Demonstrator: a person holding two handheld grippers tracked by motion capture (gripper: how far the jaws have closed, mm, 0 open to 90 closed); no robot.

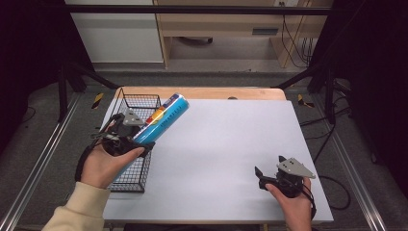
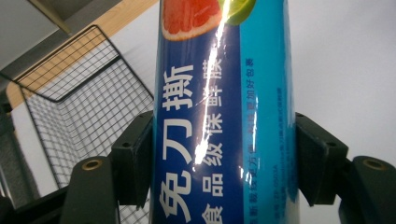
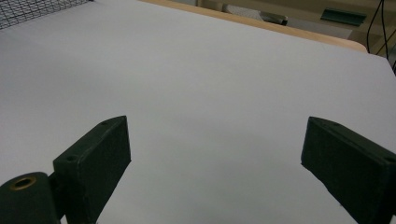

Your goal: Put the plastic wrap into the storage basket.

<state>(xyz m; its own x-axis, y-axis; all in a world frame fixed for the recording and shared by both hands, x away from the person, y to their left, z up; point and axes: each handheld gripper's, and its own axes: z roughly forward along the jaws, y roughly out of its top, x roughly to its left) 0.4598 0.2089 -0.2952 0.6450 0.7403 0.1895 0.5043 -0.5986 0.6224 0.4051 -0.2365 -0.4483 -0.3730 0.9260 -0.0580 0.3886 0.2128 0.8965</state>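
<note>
A long blue tube of cling film (image 1: pixel 161 120) with fruit pictures and white lettering is clamped in my left gripper (image 1: pixel 129 140), which is shut on its lower half. The tube slants up and to the right above the black wire basket (image 1: pixel 140 102) at the table's left side. In the left gripper view the tube (image 2: pixel 224 121) runs up the middle with both black pads pressed against its sides. My right gripper (image 1: pixel 269 168) rests at the front right of the table, open, with nothing but bare white surface between its fingers (image 3: pixel 98 154).
The white tabletop (image 1: pixel 226 144) stretches between the two hands, with a wooden strip along its far edge. Metal rails run along the floor on both sides, and a desk with cables stands behind the table.
</note>
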